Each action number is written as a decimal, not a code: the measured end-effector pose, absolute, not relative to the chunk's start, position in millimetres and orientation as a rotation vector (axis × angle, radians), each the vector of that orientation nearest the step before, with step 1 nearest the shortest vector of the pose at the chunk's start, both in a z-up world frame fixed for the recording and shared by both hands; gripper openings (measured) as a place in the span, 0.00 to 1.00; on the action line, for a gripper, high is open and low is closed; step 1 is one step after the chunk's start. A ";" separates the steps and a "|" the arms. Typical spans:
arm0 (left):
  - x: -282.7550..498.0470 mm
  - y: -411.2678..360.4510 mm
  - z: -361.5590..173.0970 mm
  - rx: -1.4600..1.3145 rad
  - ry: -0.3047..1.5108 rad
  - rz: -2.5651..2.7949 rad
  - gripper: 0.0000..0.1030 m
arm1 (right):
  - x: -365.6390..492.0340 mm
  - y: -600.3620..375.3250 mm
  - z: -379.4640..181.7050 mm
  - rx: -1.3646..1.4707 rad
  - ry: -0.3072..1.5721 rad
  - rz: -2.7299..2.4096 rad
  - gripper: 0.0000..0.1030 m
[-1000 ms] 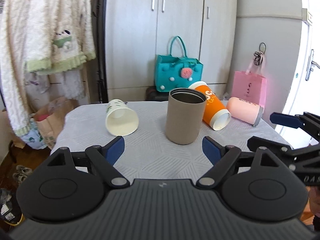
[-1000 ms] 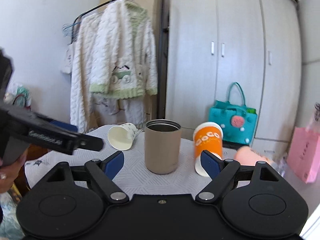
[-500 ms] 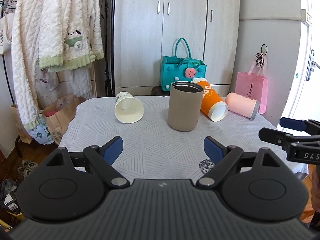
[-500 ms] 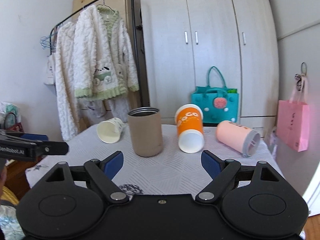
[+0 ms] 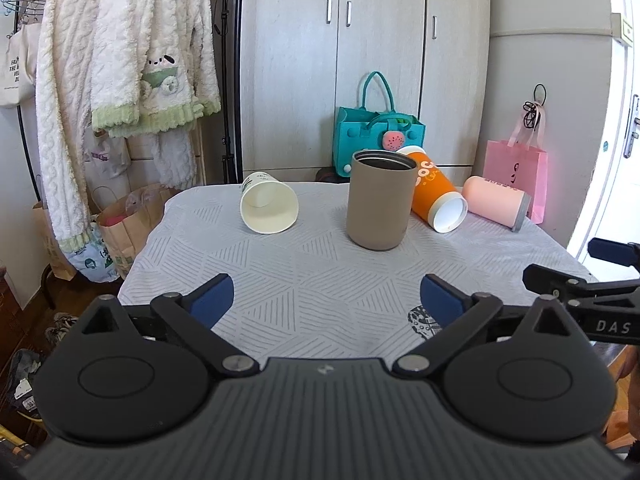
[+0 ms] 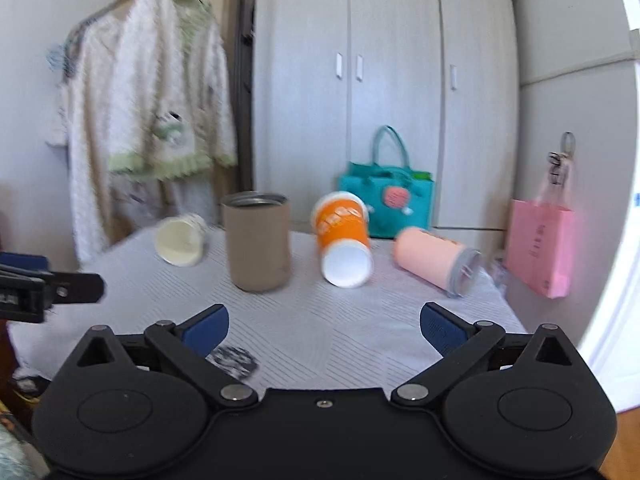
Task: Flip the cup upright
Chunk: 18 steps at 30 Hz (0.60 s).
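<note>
Bedroom worktop (image 5: 304,280), patterned cloth. Tan cup (image 5: 379,199) stands upright; white cup (image 5: 269,207), orange cup (image 5: 437,202) and pink cup (image 5: 494,203) lie sideways. Left gripper (image 5: 326,298) and right gripper (image 6: 324,326): jaws apart, empty. Judged between cups; next, approach a fallen one.

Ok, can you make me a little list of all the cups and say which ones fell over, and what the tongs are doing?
standing cup: tan cup, upright, open top
fallen cups: white paper cup, orange cup, pink cup, all on their sides
orange cup: lies just right of the tan cup, contact unclear
surface: table with patterned cloth
left tongs: open, holding nothing, away from the cups
right tongs: open, holding nothing, away from the cups
</note>
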<state>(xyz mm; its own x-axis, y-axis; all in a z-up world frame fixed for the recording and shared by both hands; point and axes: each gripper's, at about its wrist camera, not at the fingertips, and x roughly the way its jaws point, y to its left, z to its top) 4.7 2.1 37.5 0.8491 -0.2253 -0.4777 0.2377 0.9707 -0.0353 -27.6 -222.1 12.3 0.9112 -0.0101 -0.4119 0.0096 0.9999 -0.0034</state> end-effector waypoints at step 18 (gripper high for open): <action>7.6 5.6 29.0 0.031 0.544 -0.195 1.00 | -26.7 -223.4 4.6 -0.007 0.460 -0.056 1.00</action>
